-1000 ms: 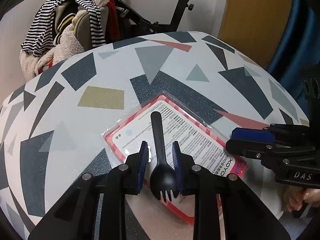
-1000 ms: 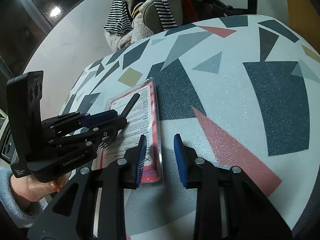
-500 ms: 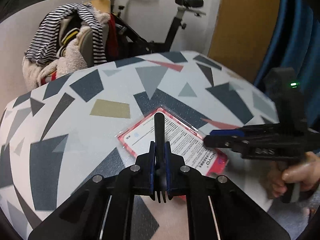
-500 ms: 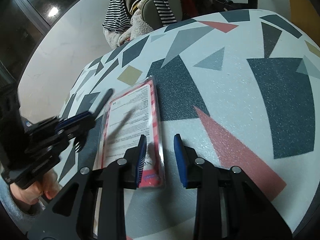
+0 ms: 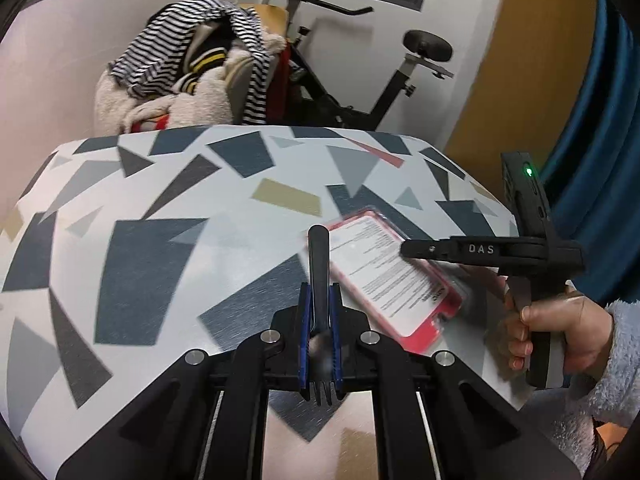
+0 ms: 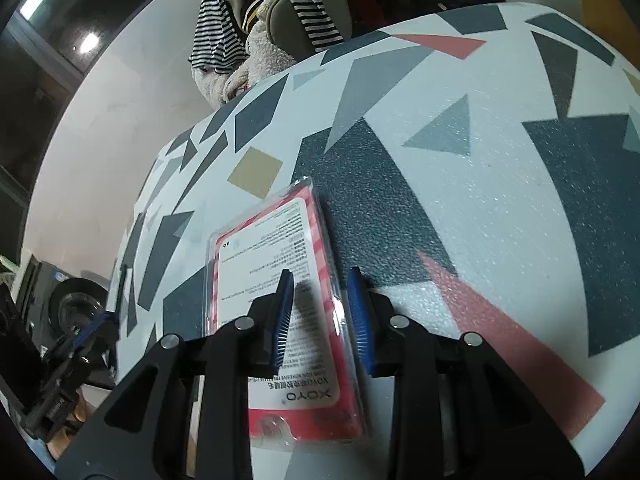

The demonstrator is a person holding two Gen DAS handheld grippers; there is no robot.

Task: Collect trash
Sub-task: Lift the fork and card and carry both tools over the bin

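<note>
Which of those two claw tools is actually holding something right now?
The left gripper: it is clamped shut on the black fork. The right gripper is open, straddling the red packet.

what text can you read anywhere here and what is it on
"DAS": on the side of the right gripper, left wrist view.
"XOYO": on the white label of the red packet, upside down in the right wrist view.
Line above "XOYO": partly legible, seems to include "NON ADHESIVE"; the rest is unclear.
Small print on the label: too small to read.
Black fork in the left gripper: no text visible.
</note>
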